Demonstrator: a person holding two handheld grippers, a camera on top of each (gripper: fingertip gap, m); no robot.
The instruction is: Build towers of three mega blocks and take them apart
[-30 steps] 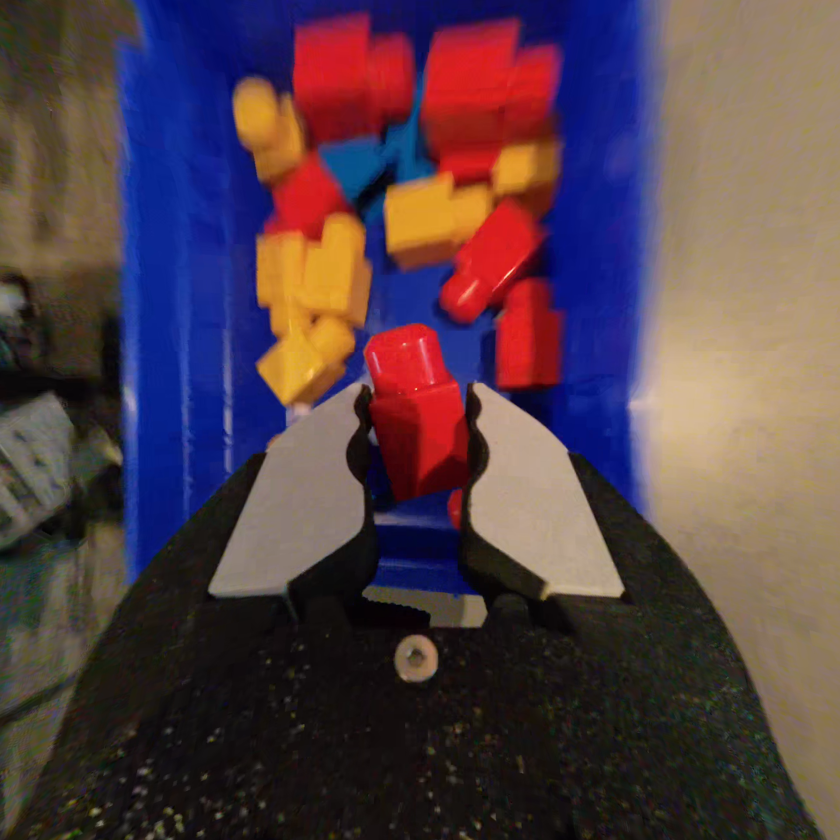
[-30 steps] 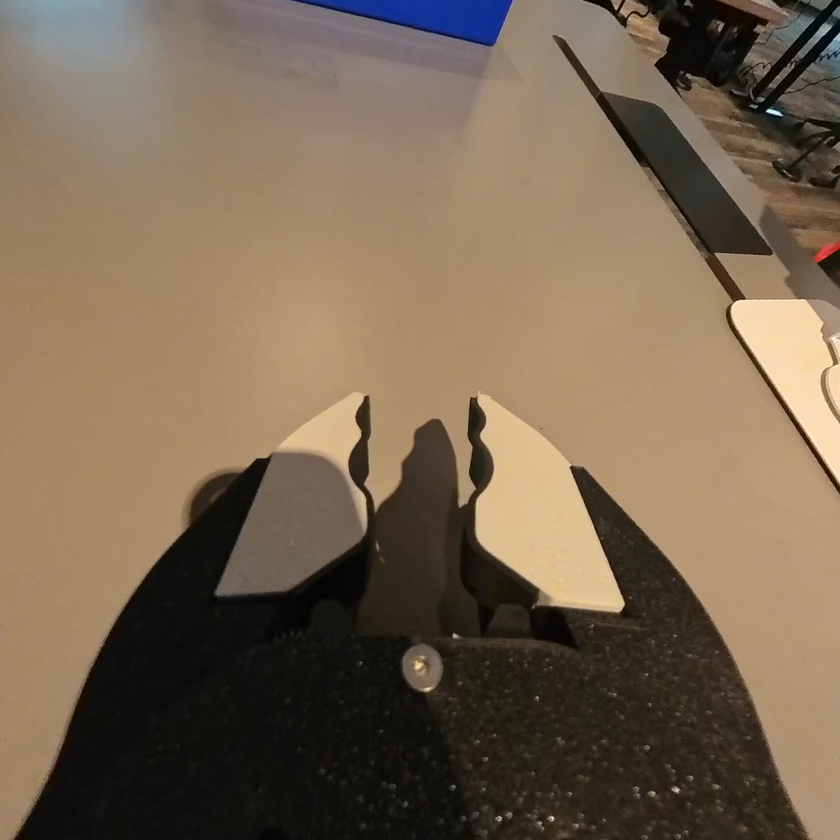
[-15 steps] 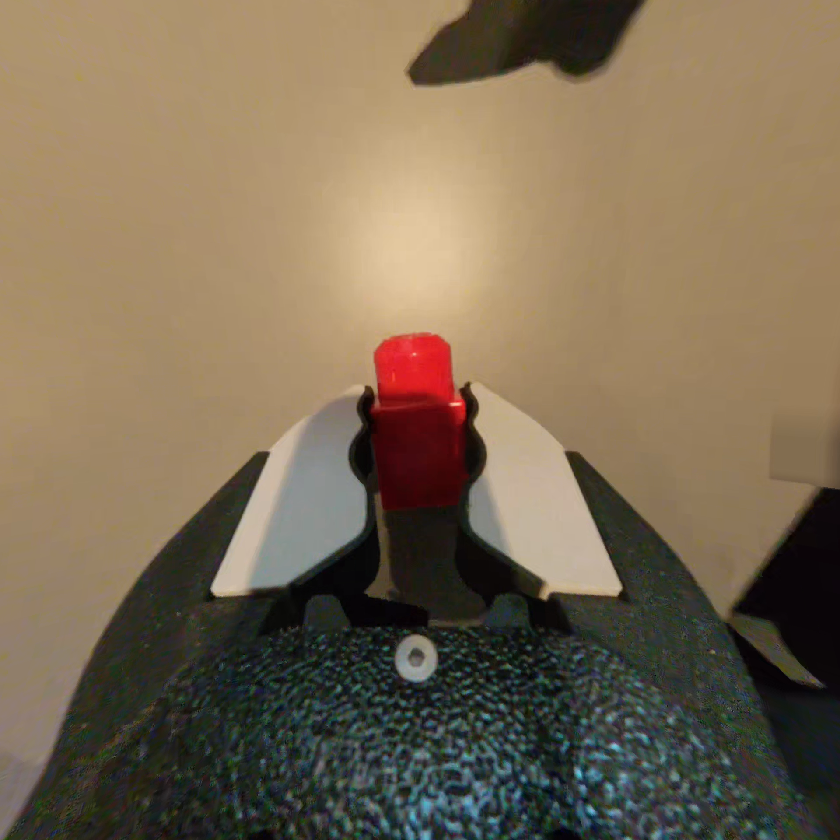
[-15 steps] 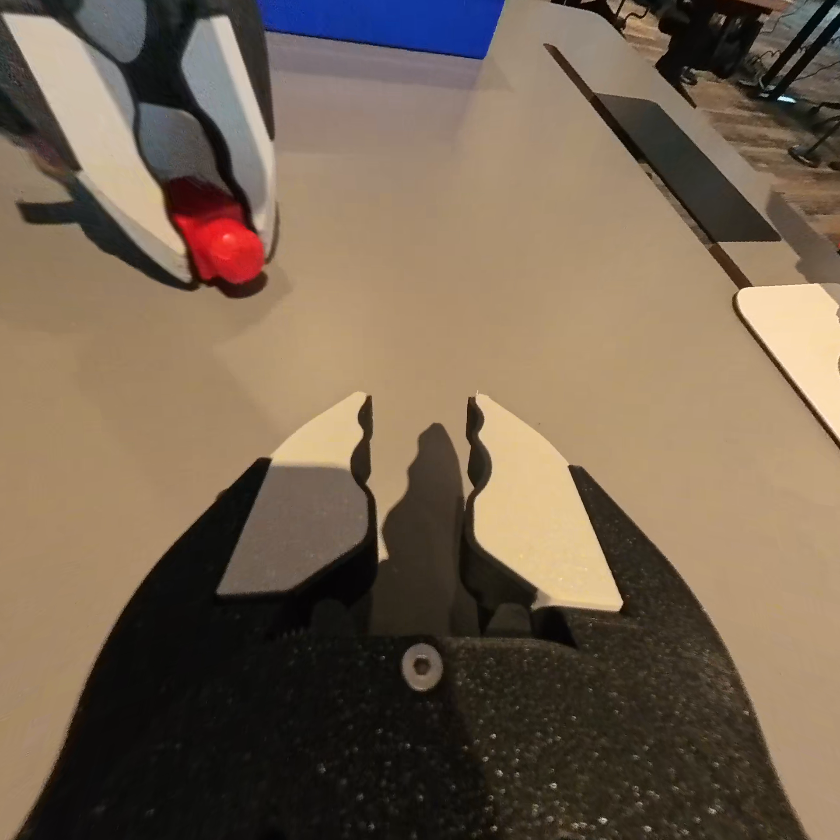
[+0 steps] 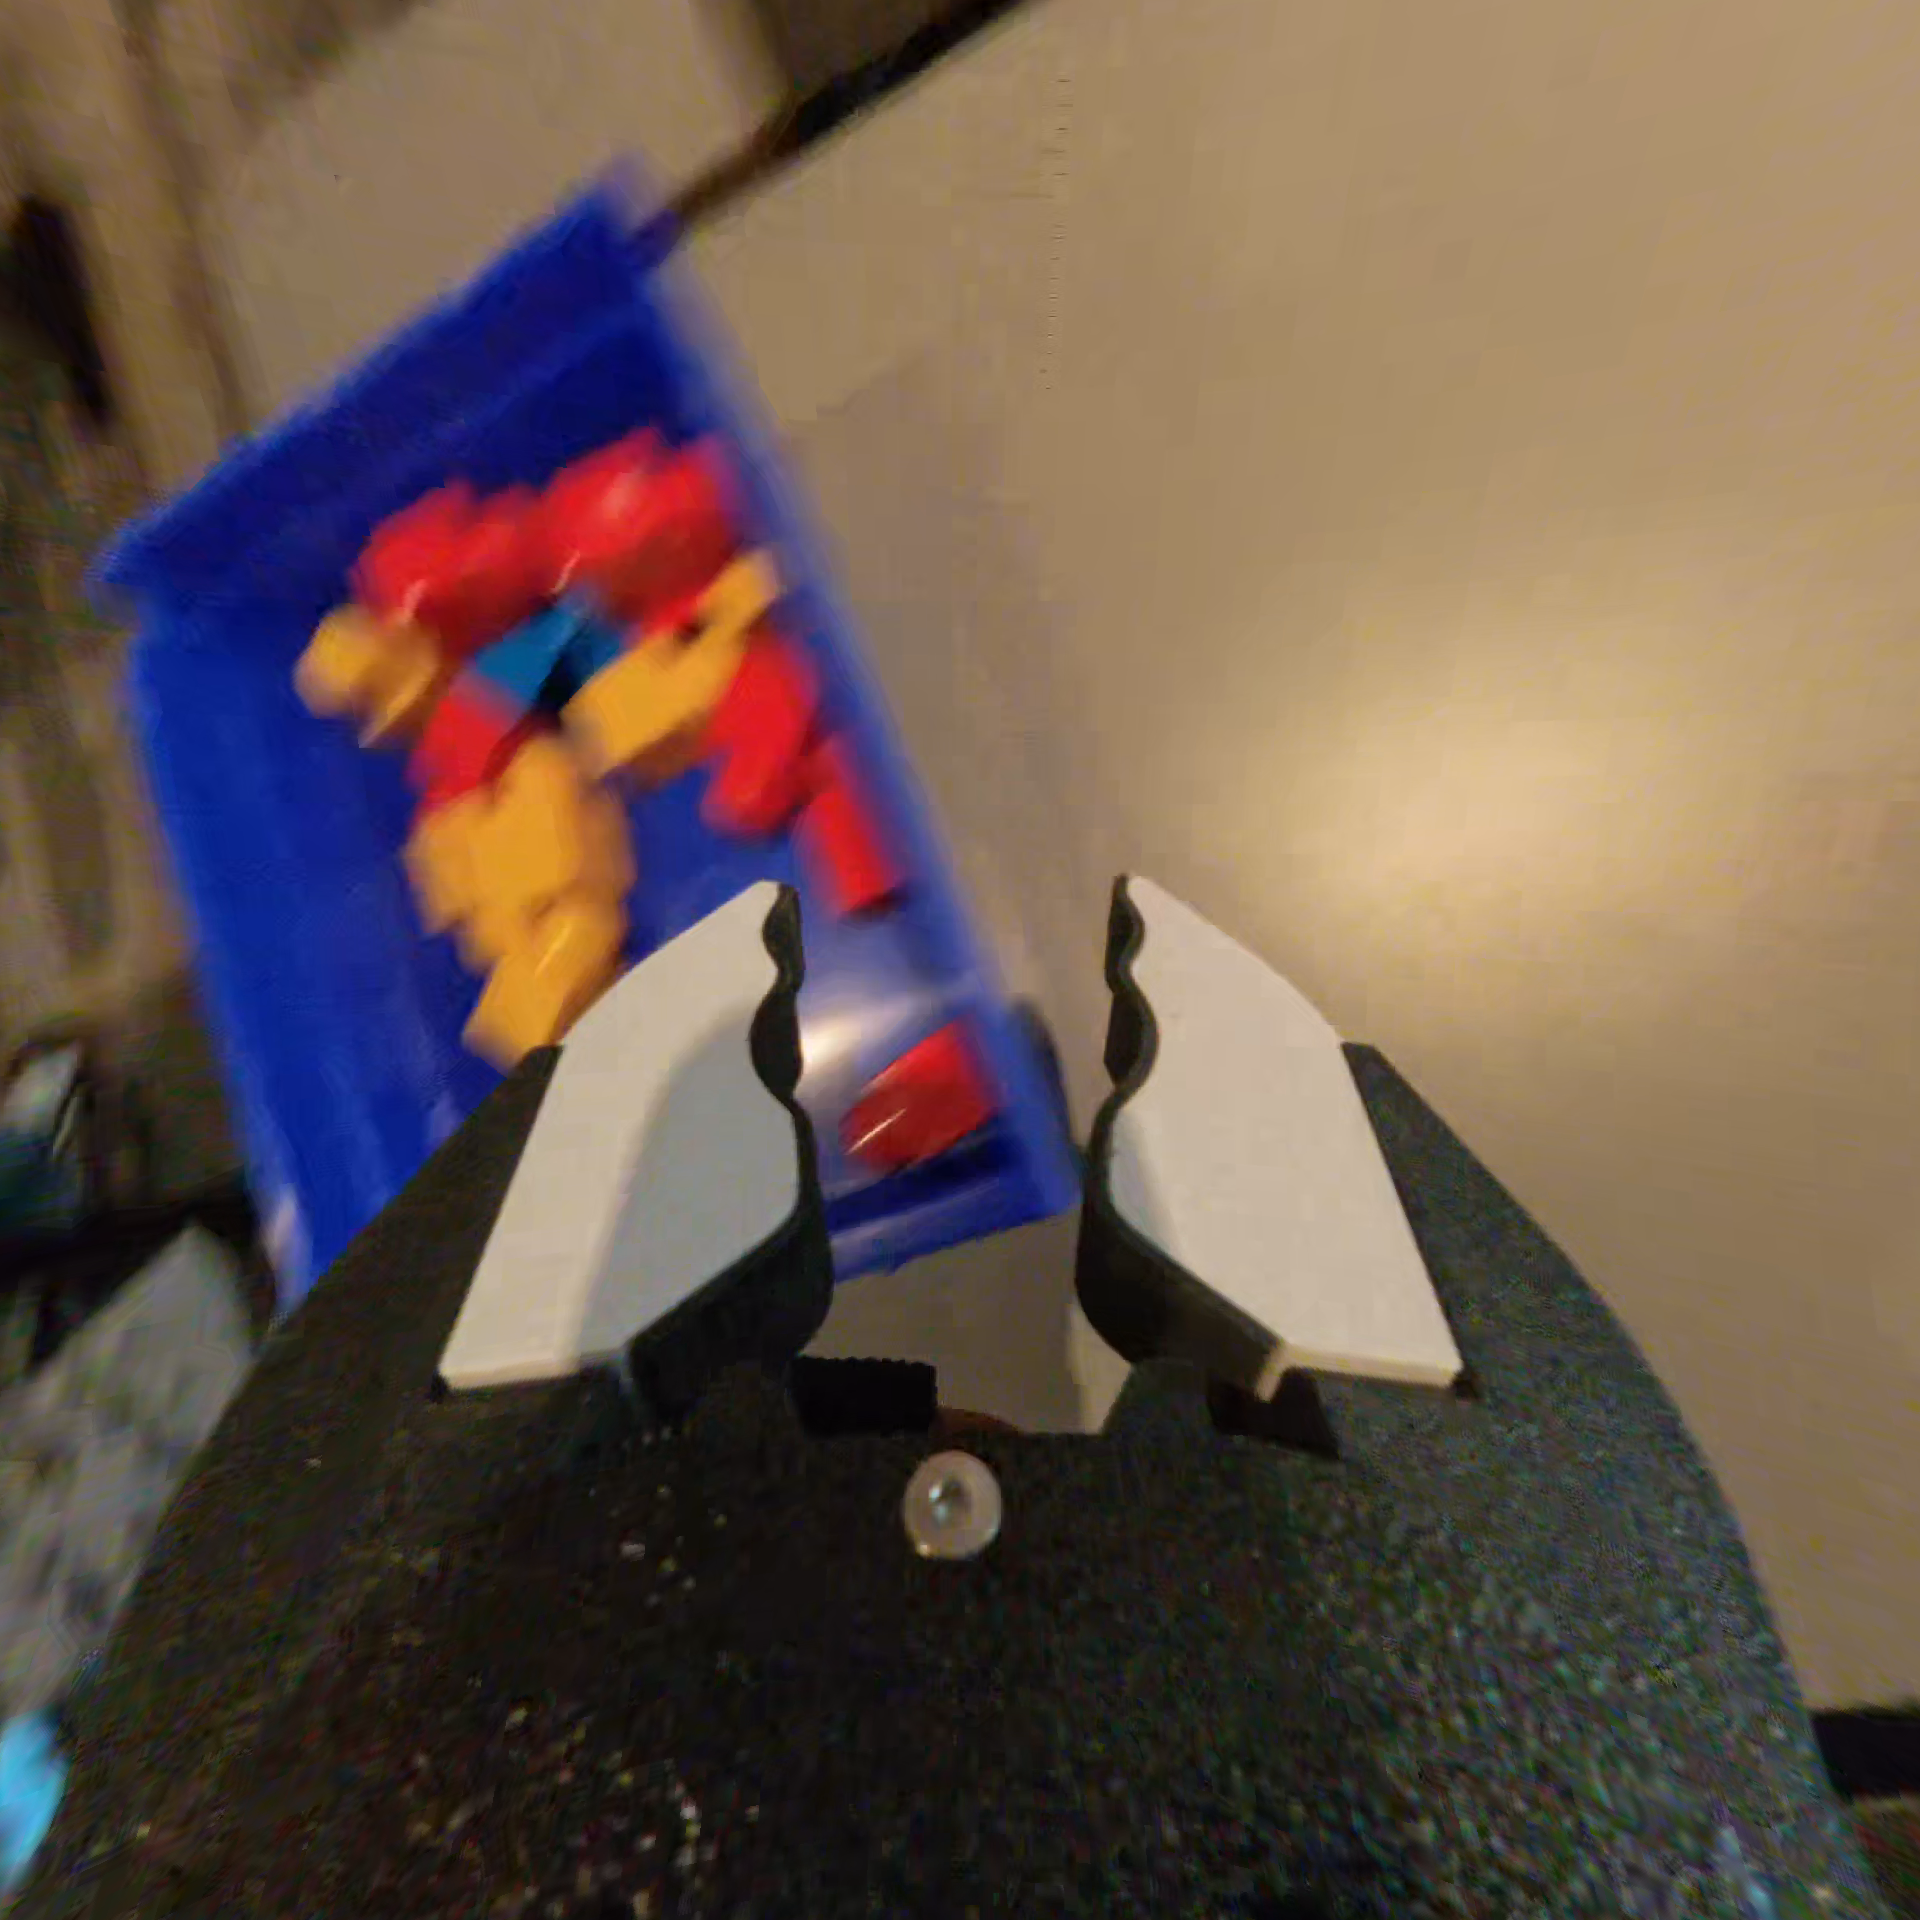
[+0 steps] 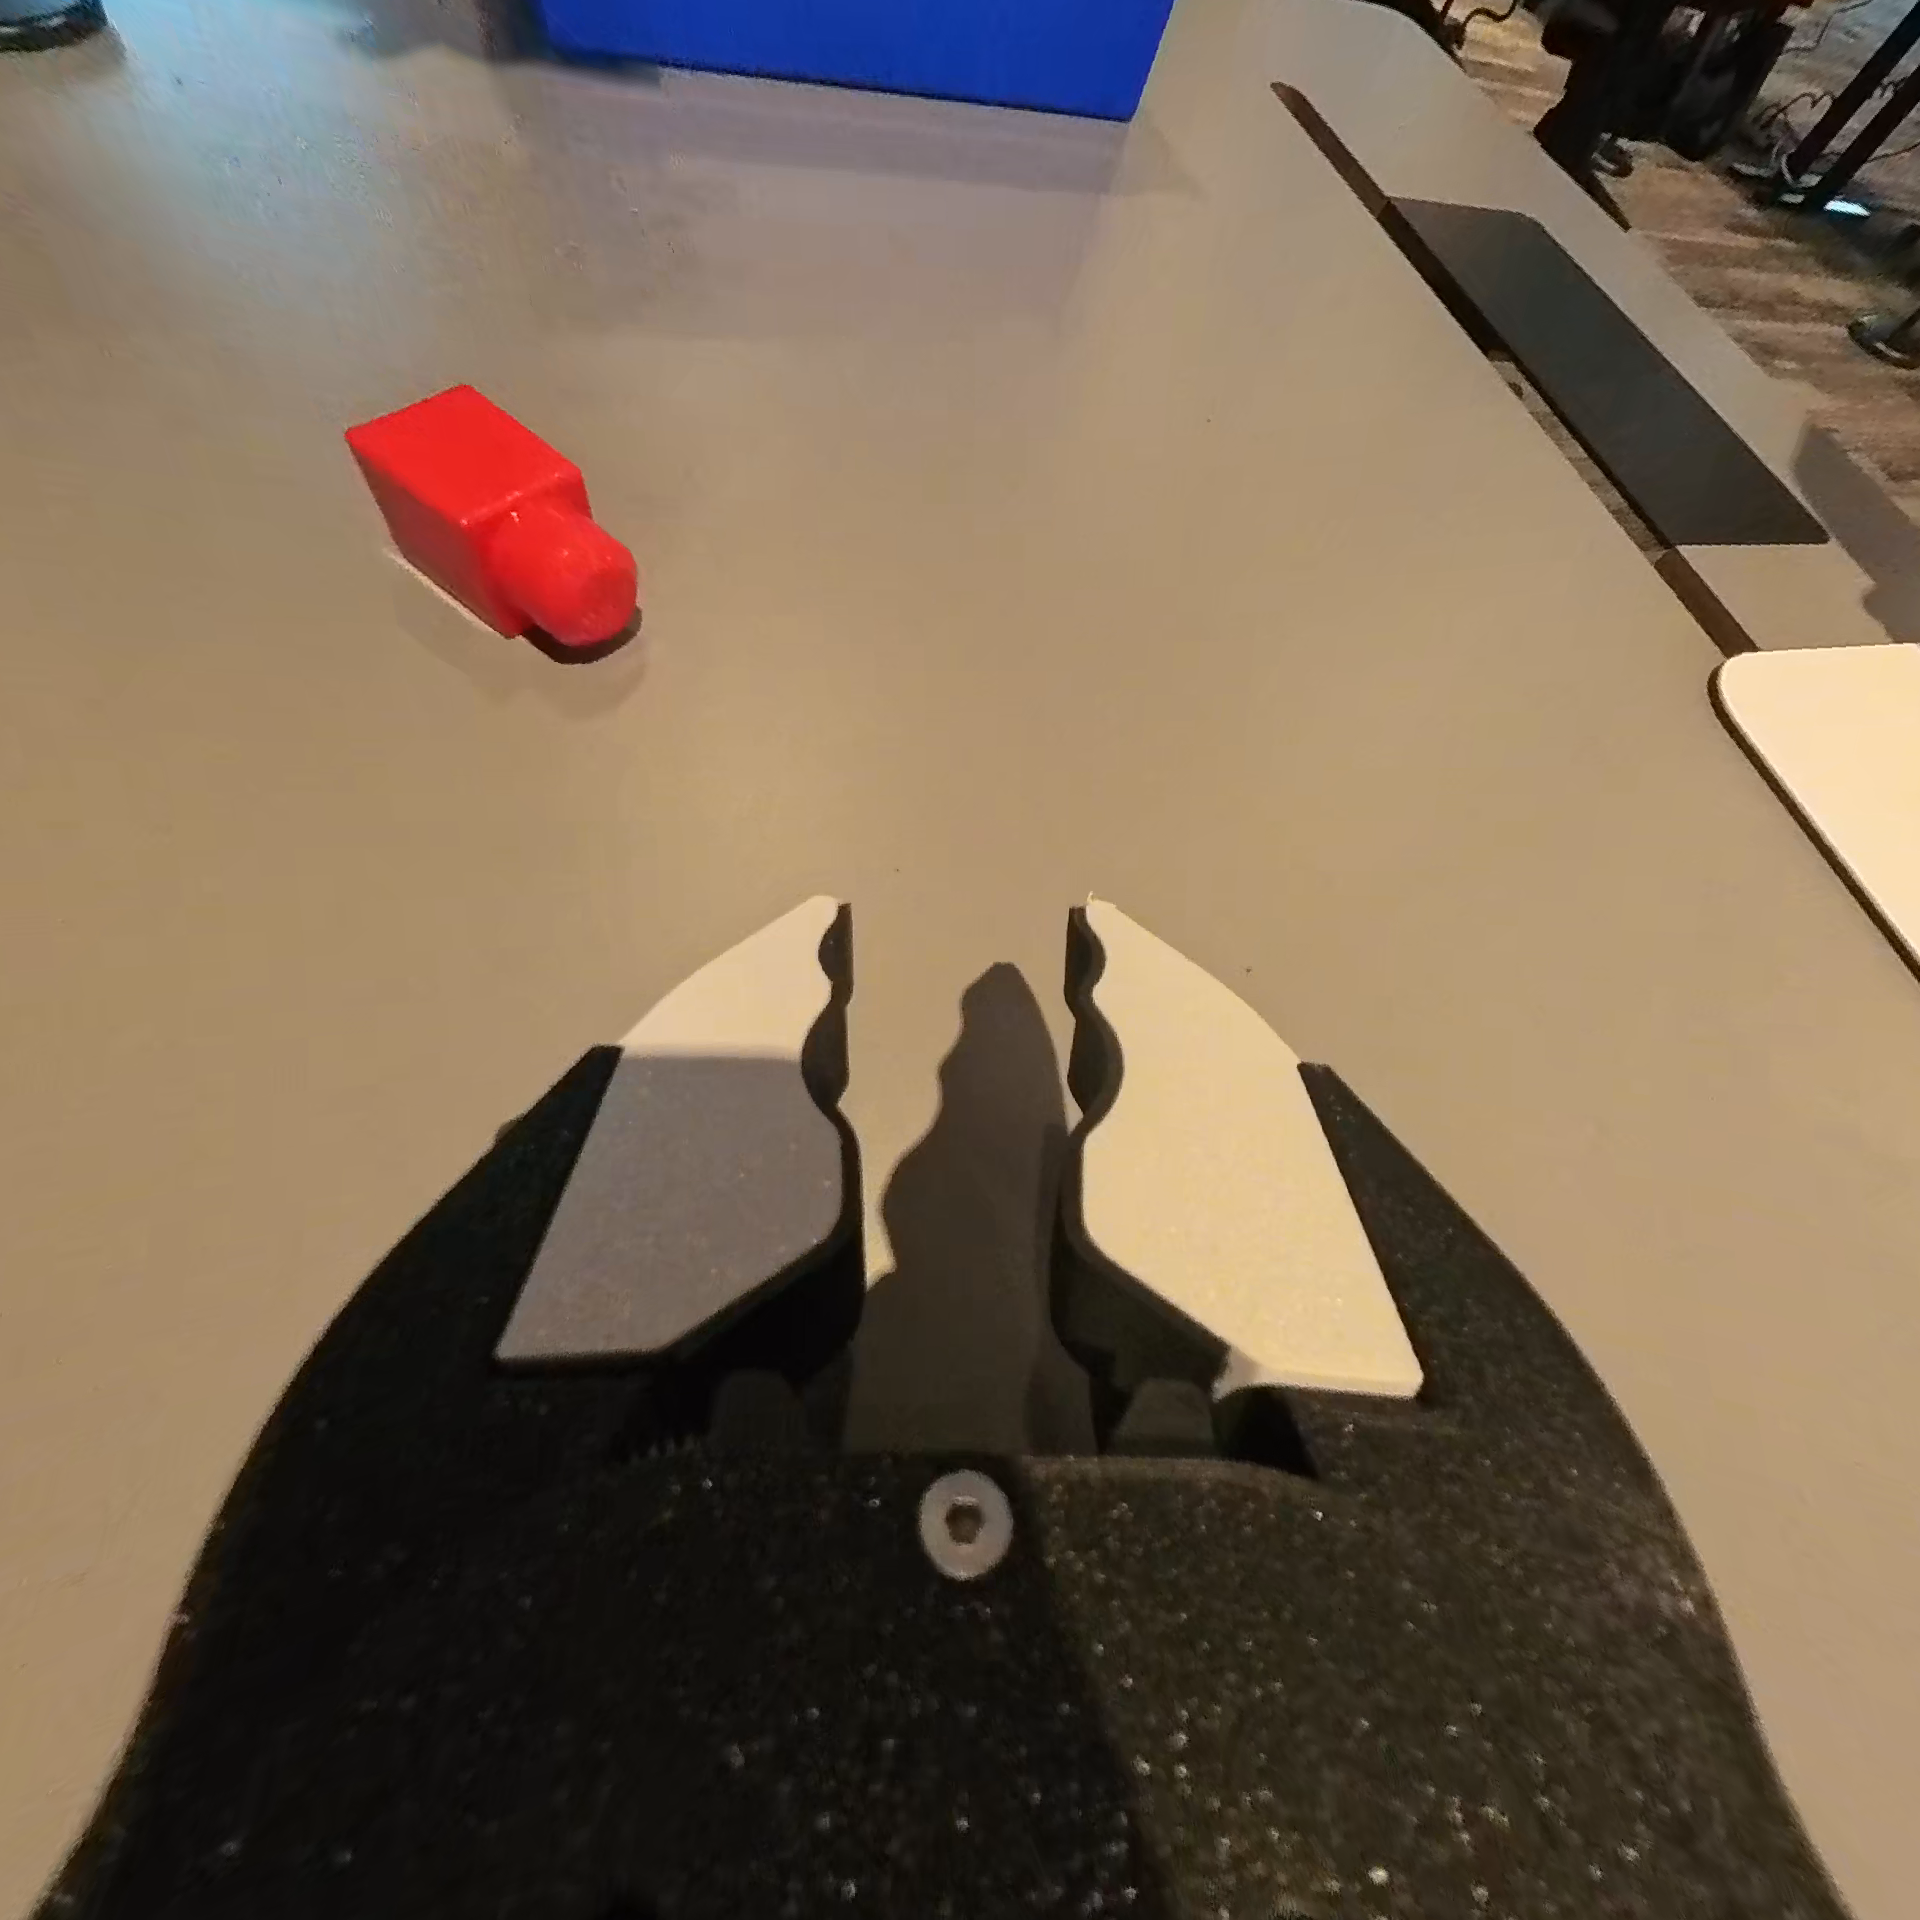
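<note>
Right now your left gripper (image 5: 954, 904) has its jaws spread wide with nothing between them, and it hangs over the near end of the blue bin (image 5: 260, 935). Only your left wrist view looks into that bin: a blurred heap of red, yellow and blue blocks (image 5: 582, 717) fills its far part, and 1 red block (image 5: 920, 1101) lies apart near the close wall, seen through the gap between your fingers.

Your right wrist view shows the bin (image 6: 852, 47) only as a blue wall at the far edge of the grey table (image 6: 935, 520), contents hidden. It alone shows 1 loose red block (image 6: 488, 514) lying on its side on the tabletop, stud pointing toward the camera, well left of and ahead of your right gripper (image 6: 959, 914). That gripper's jaws stand moderately apart, empty, low over bare table. A black panel (image 6: 1600, 364) and a white board (image 6: 1839, 748) sit off to the right.
</note>
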